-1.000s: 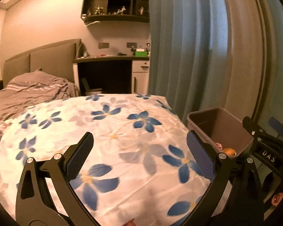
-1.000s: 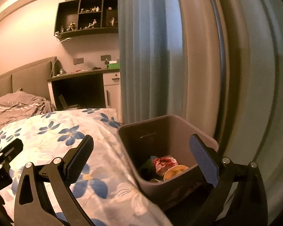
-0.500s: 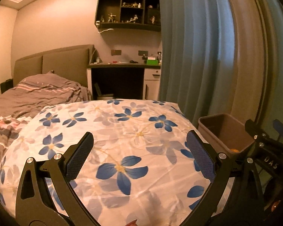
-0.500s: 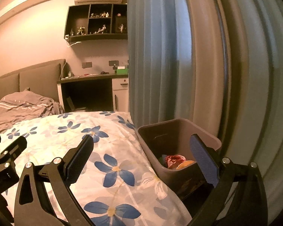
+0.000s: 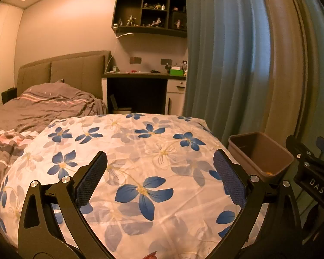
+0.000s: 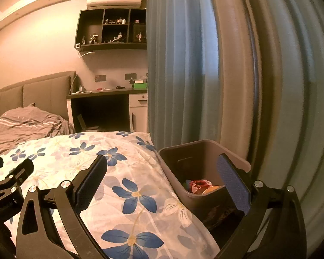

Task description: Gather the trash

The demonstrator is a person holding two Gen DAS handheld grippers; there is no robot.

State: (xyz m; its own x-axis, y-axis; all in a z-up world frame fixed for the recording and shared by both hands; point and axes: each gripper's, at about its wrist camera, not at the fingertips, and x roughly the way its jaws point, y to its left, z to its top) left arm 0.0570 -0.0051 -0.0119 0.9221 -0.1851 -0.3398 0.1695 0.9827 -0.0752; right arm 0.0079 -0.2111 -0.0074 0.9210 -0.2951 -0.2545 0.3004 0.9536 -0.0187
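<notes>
Left claw point(image 5: 159, 179) spread wide and empty, pulled back and raised since a second ago, more headboard and wall showing. Right claw point(image 6: 162, 183) likewise wide, holding nothing, level over the bed's edge. Brown plastic bin point(image 6: 233, 161) beside the bed against the blue curtain point(image 6: 179, 64), crumpled red wrapper point(image 6: 198, 185) inside. Floral quilt point(image 5: 151, 161) smooth, blue-petalled.

Warm-lit bedroom: padded headboard point(image 5: 62, 73), dark desk point(image 5: 143, 76) (cluttered), blue curtains point(image 5: 222, 64)
</notes>
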